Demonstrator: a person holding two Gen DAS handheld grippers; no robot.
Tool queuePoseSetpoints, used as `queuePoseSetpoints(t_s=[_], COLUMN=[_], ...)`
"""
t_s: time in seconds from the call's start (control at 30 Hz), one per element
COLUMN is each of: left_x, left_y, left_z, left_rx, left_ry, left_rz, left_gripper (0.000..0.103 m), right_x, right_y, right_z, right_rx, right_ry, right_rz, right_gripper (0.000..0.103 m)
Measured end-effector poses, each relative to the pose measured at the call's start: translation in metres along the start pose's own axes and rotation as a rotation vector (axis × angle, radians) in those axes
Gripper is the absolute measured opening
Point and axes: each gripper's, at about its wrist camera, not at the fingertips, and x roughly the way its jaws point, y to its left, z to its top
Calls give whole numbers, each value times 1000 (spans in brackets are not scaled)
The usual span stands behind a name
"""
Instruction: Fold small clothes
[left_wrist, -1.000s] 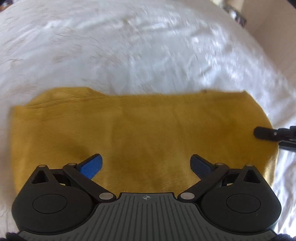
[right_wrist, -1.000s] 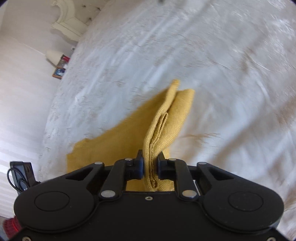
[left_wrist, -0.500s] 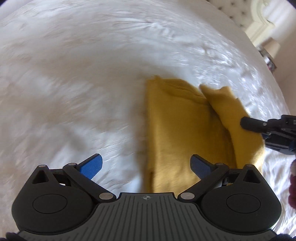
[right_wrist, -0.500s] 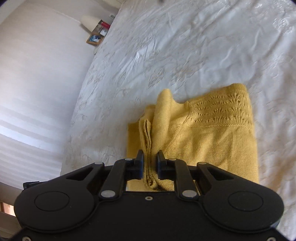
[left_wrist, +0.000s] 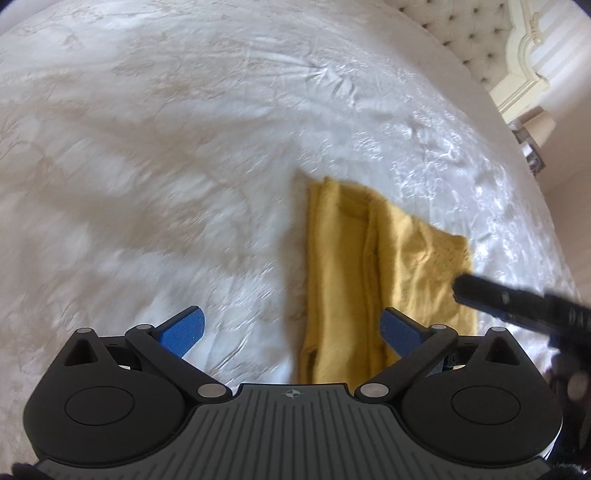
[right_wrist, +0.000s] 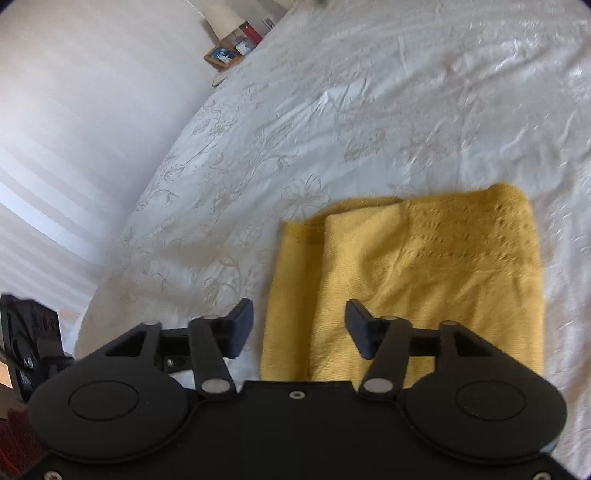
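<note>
A mustard-yellow knitted garment (right_wrist: 417, 273) lies folded flat on the white bed, one flap laid over the other. It also shows in the left wrist view (left_wrist: 373, 269). My right gripper (right_wrist: 298, 328) is open and empty just above the garment's near edge. My left gripper (left_wrist: 291, 328) is open and empty, hovering over the sheet at the garment's left edge. One black finger of the right gripper (left_wrist: 495, 295) reaches in from the right over the garment.
The white embroidered bedspread (right_wrist: 332, 110) stretches all around the garment. A bedside table with a lamp and a picture frame (right_wrist: 225, 55) stands past the bed's far edge. A tufted headboard (left_wrist: 476, 48) is at the far right in the left wrist view.
My right gripper carried a fold of the garment across, laid it down and opened. The garment went from a wide spread to a folded rectangle. My left gripper swung left, staying open.
</note>
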Motion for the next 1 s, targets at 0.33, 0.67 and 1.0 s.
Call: queuePoseSetpoints(t_s=[0.33, 0.67, 1.0], left_x=[41, 66, 89], left_y=[-51, -76, -84], left_z=[35, 34, 32], left_rx=[74, 121, 124], left_ry=[68, 149, 183], left_rz=[-83, -104, -110], left_gripper=[103, 103, 103], right_x=[-15, 27, -15], right_y=[41, 83, 31], right_z=[-63, -121, -71], right_rx=[-385, -881, -508], right_ry=[65, 164, 56], right_rz=[-172, -233, -190], right_gripper=[74, 47, 10])
